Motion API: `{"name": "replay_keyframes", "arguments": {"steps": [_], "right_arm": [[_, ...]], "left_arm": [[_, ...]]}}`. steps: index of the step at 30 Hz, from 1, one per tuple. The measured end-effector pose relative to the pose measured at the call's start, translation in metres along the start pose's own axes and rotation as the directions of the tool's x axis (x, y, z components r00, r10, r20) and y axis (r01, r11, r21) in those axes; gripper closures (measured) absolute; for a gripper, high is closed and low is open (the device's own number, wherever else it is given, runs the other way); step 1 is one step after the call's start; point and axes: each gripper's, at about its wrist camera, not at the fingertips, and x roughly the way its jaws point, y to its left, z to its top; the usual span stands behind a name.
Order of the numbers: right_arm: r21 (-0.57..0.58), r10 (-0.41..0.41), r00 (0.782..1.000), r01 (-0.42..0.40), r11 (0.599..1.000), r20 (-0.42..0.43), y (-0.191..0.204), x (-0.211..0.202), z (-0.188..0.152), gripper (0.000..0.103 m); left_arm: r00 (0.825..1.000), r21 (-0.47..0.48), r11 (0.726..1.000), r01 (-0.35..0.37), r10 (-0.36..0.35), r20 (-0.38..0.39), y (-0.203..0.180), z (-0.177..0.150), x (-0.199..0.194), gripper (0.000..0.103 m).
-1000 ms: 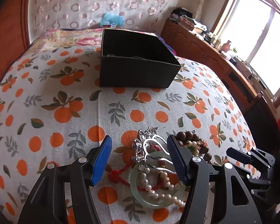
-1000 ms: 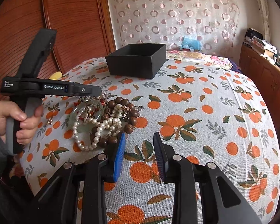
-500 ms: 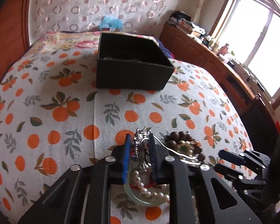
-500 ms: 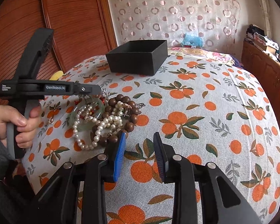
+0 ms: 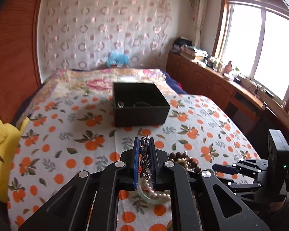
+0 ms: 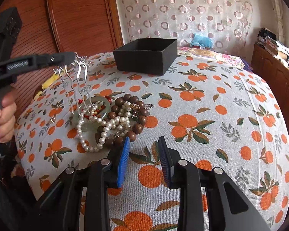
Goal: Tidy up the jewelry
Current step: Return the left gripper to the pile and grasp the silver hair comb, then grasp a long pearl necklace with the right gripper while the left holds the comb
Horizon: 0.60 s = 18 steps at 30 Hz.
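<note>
My left gripper (image 5: 144,144) is shut on a silver hair comb (image 5: 144,154) and holds it in the air above the jewelry pile; in the right wrist view the left gripper (image 6: 71,56) is seen with the comb's prongs (image 6: 81,80) hanging down. The pile (image 6: 109,119) holds a pearl strand (image 6: 98,129), brown wooden beads (image 6: 133,113) and a green jade bangle (image 6: 86,115). A black open box (image 5: 138,104) stands farther back, with small pieces inside; it also shows in the right wrist view (image 6: 146,56). My right gripper (image 6: 144,154) is open and empty, just right of the pile.
The bed carries an orange-print cloth (image 6: 212,105). A yellow cushion (image 5: 2,150) lies at the left edge. A wooden headboard (image 6: 77,15) stands on the left, and wooden cabinets with clutter (image 5: 221,77) run under the window at right.
My left gripper closed on the silver hair comb and lifted it off the pile, tilting upward. My right gripper stayed open in place.
</note>
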Motion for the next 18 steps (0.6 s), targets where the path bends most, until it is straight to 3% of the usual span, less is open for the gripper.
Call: {"name": "replay_keyframes", "arguments": {"steps": [7,10,12,18], "right_arm": [[-0.073,0.061,0.998,-0.062,0.995,-0.011,0.033,0.007,0.008,0.070],[-0.075,0.062,0.998,-0.063,0.995,-0.020,0.035,0.012,0.012,0.071],[-0.063,0.069,0.997,-0.070,0.996,-0.032,0.033,0.014,0.016,0.078],[-0.118,0.037,0.998,-0.043,0.992,-0.046,0.041,0.021,0.021,0.080]], "left_arm": [[0.999,-0.023,1.000,-0.015,0.016,0.037,0.015,-0.001,-0.017,0.095],[0.999,-0.033,0.999,-0.020,0.022,0.035,0.020,-0.002,-0.017,0.095],[0.999,-0.034,0.999,-0.027,0.028,0.031,0.023,-0.005,-0.017,0.095],[0.999,-0.045,0.999,-0.025,0.026,0.020,0.026,-0.010,-0.013,0.095]]}}
